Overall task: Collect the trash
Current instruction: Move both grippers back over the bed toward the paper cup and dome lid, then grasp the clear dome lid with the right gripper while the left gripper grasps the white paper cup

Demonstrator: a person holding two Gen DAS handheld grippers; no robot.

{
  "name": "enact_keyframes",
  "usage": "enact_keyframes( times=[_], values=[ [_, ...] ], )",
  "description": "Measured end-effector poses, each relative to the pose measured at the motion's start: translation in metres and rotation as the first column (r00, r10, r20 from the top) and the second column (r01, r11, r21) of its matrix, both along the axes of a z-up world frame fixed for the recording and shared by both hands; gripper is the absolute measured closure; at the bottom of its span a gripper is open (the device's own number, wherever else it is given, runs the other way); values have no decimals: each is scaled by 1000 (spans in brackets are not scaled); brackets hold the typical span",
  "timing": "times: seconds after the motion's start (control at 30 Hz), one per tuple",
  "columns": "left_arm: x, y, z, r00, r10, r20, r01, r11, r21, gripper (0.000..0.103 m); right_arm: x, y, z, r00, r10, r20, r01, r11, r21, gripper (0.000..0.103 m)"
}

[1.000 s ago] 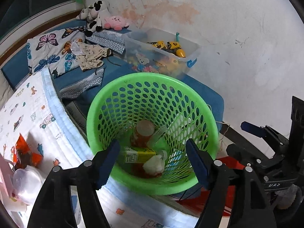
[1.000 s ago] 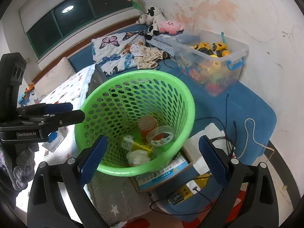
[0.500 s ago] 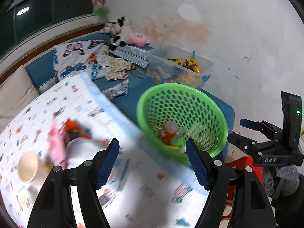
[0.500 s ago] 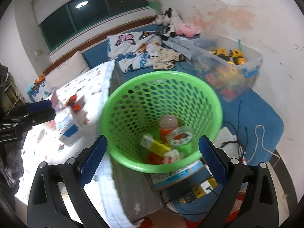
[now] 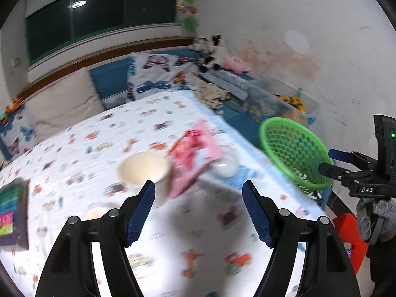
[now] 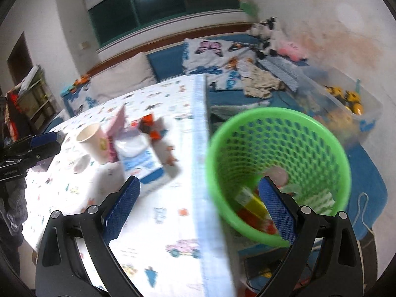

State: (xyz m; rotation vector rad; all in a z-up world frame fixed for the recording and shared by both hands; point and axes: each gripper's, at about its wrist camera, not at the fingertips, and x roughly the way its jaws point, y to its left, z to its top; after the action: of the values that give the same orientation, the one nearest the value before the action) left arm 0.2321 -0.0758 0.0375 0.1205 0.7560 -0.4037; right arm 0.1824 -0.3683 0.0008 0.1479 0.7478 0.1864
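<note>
Both hand-held grippers, left point(image 5: 198, 212) and right point(image 6: 200, 208), spread and empty; blurred paper cup point(image 5: 144, 170) stands clear of the bed edge point(image 6: 200, 148).

butterfly pillow point(image 5: 158, 74), toy bin point(image 6: 346, 104)

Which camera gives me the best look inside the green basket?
Right wrist: the green basket sits close and its opening faces the camera, showing blurred trash at the bottom. Left wrist shows it small, side-on at the bed's edge, contents mostly hidden.
</note>
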Motion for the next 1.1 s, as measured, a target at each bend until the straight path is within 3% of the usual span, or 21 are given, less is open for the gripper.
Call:
enact_keyframes(
  times=[0.37, 0.6, 1.1],
  values=[
    [-5, 77, -24, 989, 146, -27, -145, 989, 36, 31, 33, 75, 5, 986, 166, 0, -166, 985, -44, 7],
    [-3, 109, -40, 976, 205, -72, -204, 979, 28, 31, 54, 106, -9, 971, 237, -30, -239, 966, -99, 7],
    [29, 82, -39, 990, 124, -72, -123, 992, 19, 30, 106, 135, -40, 955, 289, -70, -297, 940, -166, 19]
  ],
)
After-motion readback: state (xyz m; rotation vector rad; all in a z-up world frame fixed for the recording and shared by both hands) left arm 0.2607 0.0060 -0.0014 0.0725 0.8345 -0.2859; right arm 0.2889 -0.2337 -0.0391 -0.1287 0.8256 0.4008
